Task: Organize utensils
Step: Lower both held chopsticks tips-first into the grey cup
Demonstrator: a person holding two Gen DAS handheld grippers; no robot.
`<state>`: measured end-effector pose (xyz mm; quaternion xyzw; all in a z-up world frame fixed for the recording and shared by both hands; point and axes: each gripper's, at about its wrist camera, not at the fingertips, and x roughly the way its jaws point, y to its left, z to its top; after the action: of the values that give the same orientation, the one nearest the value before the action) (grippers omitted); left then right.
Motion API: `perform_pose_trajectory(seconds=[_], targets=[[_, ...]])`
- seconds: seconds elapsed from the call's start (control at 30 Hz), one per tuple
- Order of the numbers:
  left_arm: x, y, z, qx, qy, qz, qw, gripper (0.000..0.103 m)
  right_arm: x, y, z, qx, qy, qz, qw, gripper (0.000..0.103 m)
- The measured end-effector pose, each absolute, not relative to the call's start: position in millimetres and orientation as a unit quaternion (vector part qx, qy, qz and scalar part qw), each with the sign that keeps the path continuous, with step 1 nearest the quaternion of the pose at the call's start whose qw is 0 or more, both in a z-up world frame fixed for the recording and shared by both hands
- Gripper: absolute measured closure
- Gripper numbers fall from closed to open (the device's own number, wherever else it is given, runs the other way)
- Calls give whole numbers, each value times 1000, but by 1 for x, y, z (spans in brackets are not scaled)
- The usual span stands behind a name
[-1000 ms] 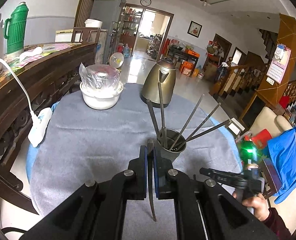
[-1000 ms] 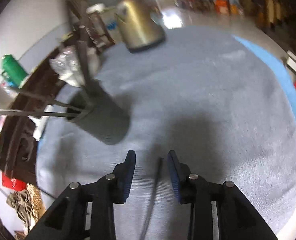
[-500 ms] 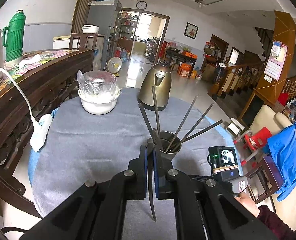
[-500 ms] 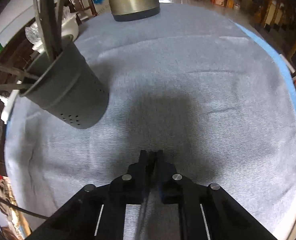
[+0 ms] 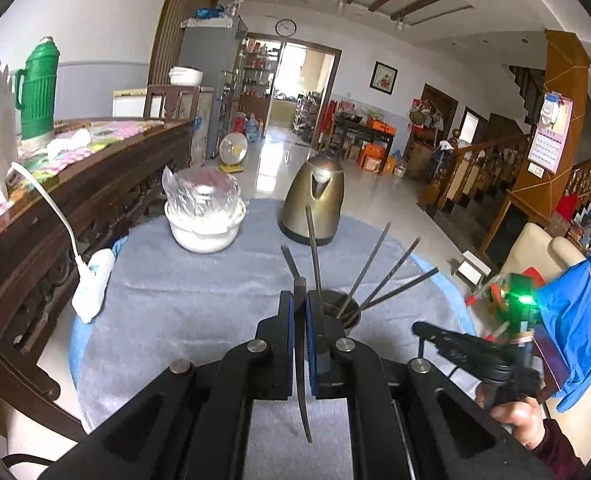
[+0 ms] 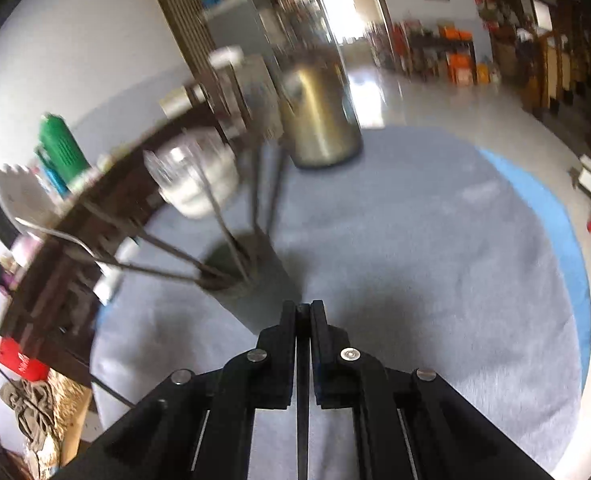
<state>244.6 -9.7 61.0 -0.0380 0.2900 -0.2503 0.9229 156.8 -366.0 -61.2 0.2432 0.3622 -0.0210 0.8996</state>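
Utensils: slim dark utensil [image 5: 300,360] pinched between the closed fingers of the left gripper [image 5: 300,300], its tip poking just past them and its tail hanging back toward the camera; a second thin utensil [image 6: 302,392] clamped the same way in the right gripper [image 6: 303,307], jaws drawn in tight on it.
Holder: dark cylindrical utensil cup [image 5: 341,312] standing just ahead of the left gripper, five long handles [image 5: 369,270] already fanned out of it.
Handling: pieces look light, stiff and narrow, likely metal and slick; a grip near mid-length, as now, should keep each from pivoting on the way down into the cup.
Risk: the fanned handles crowd the cup's mouth, and a knock could tip the light cup.
Surface: round table under a grey cloth [image 5: 199,300], soft and grippy, with a blue edge.
Room: brass-coloured kettle [image 5: 315,204] and covered white bowl [image 5: 203,216] at the far side; dark sideboard [image 5: 75,200] with green thermos [image 5: 37,88] to the left; tiled hall and staircase beyond. Right view blurred.
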Motion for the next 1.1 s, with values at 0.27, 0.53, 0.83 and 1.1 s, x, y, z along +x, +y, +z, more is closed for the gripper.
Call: perform_pose_trajectory(seconds=[0.27,0.53,0.83,1.1], targets=[[242,-18,73,-27,273,-249,929,97,129,-356,-9,240,227,-21,944,96],[241,-30,81,-19,263,-251,931,97,107,-362,19,267,127,-37,955,96],[236,-45,87,1,247,-244,938,97,99,-355,38,253,74,-47,963,96],[229,-58,90,33,230,-228,946,97,96,-364,34,262,82,-44,961,96]])
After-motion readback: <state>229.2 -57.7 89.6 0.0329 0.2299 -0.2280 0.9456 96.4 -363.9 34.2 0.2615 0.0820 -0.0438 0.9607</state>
